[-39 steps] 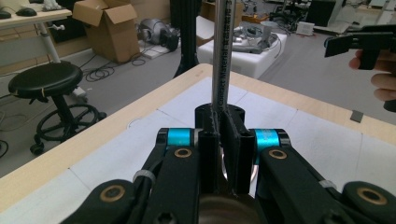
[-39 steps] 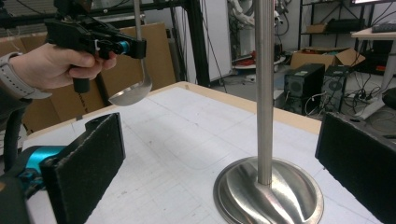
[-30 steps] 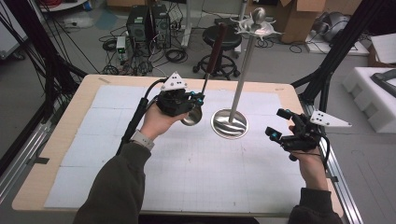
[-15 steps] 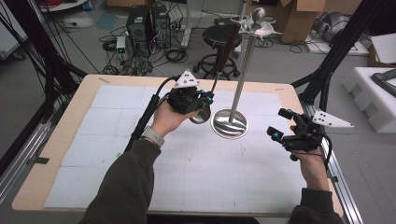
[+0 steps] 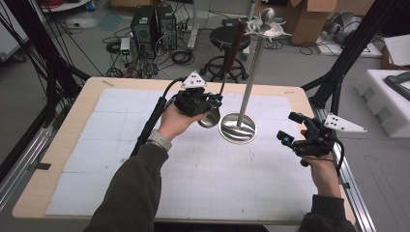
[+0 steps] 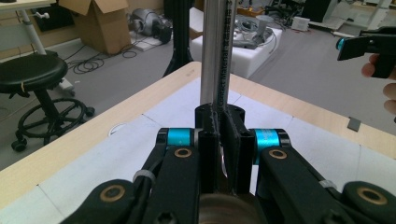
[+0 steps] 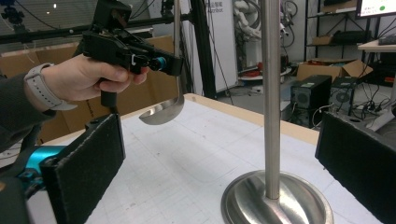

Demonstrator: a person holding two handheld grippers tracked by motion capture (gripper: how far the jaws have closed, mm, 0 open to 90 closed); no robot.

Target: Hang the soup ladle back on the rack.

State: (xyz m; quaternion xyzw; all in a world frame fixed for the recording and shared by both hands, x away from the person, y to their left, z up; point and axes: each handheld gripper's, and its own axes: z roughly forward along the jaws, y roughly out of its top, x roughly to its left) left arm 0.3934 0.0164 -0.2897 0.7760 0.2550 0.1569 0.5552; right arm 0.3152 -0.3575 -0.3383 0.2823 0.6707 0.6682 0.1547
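Note:
My left gripper (image 5: 209, 100) is shut on the thin stem of a metal ladle (image 5: 210, 118), held upright over the table's far middle. The ladle's bowl hangs below the jaws and its dark handle (image 5: 234, 43) rises above them. In the left gripper view the jaws (image 6: 223, 135) pinch the stem, with the bowl (image 6: 224, 210) at the bottom edge. Just right of the ladle stands a steel stand (image 5: 251, 77) with a round base (image 5: 237, 128) and hooks on top (image 5: 267, 24). My right gripper (image 5: 290, 128) is open near the right edge, its pads (image 7: 88, 163) either side of the stand's pole (image 7: 272, 93).
A white gridded mat (image 5: 203, 174) covers the wooden table (image 5: 87, 104). Beyond the far edge are a black stool (image 5: 227, 36), computer cases (image 5: 150, 21) and cables on the floor. White foam blocks (image 5: 387, 96) lie off the right side.
My left hand has carried the ladle a little to the right, closer to the stand's pole. The right hand has kept still.

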